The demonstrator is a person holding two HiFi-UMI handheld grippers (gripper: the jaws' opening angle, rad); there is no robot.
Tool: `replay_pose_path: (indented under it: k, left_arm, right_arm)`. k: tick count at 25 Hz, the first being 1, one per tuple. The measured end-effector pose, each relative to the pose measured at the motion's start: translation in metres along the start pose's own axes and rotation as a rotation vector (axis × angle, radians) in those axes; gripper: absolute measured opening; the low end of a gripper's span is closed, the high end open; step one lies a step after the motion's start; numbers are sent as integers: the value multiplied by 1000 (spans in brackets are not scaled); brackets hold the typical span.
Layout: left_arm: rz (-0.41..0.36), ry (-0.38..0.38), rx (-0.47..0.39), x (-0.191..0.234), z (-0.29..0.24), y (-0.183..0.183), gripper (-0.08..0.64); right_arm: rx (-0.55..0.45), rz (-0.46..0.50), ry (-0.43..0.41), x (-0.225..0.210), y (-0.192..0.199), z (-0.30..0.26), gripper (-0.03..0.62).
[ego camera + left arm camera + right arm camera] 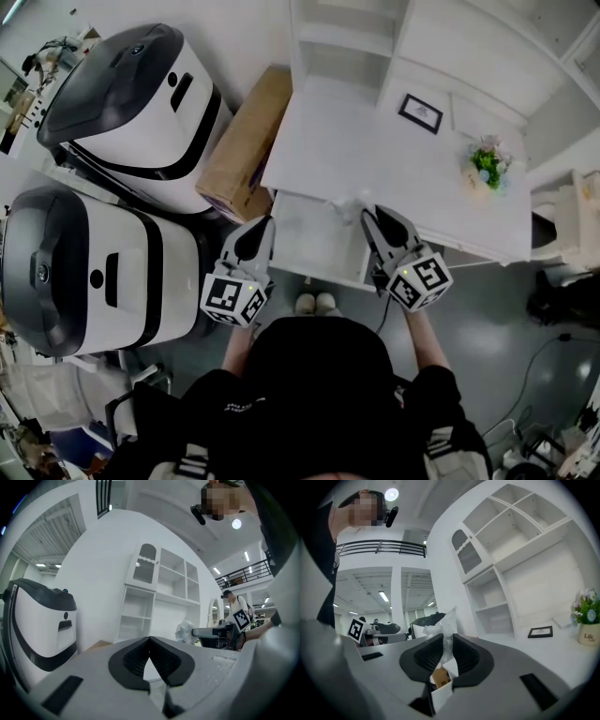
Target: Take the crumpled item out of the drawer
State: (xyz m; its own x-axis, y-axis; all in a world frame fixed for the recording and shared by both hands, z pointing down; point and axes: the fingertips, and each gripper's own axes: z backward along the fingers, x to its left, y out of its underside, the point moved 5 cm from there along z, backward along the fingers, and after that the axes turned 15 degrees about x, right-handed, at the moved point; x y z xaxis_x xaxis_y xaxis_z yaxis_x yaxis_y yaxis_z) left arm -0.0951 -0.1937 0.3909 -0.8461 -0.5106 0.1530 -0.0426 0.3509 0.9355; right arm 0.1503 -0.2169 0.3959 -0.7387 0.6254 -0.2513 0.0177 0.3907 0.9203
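**Inspector A:** We are finding the right gripper [446,644] clamping the crumpled item [442,620], a white wad, and holding it clear of the open drawer [314,246]. We are judging this a lift-out grip.

**Inspector B:** We are recording the left gripper [150,641] closed and empty, idling alongside. Beyond, a white desk [375,150], shelving [342,37], a cardboard box [246,141] and white machines [131,94] are standing.

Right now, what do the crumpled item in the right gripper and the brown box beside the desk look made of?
Crumpled item, pinched in the right gripper: thin white paper or plastic film, with sharp creases and slightly translucent edges. Cannot tell which.
Box: plain brown cardboard with a matte finish, flat tan faces and straight folded edges.
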Motion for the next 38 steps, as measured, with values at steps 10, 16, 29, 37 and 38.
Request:
replay_pose_path:
  k: [10, 16, 29, 37, 38]
  left_arm:
    - [-15, -97, -85, 13, 14, -24, -3]
    - [-15, -145, -121, 18, 22, -35, -2]
    - [-38, -171, -119, 20, 22, -37, -3]
    - [-39, -179, -106, 23, 21, -35, -3]
    - [-43, -182, -107, 24, 21, -35, -3]
  right_arm:
    - [-114, 33, 91, -10, -30, 17, 49]
    - [-140, 40, 122, -17, -39, 23, 49]
    - [-157, 52, 177, -27, -42, 30, 46]
    - [-151, 58, 198, -30, -41, 30, 46]
    - [-150, 58, 200, -30, -41, 30, 45]
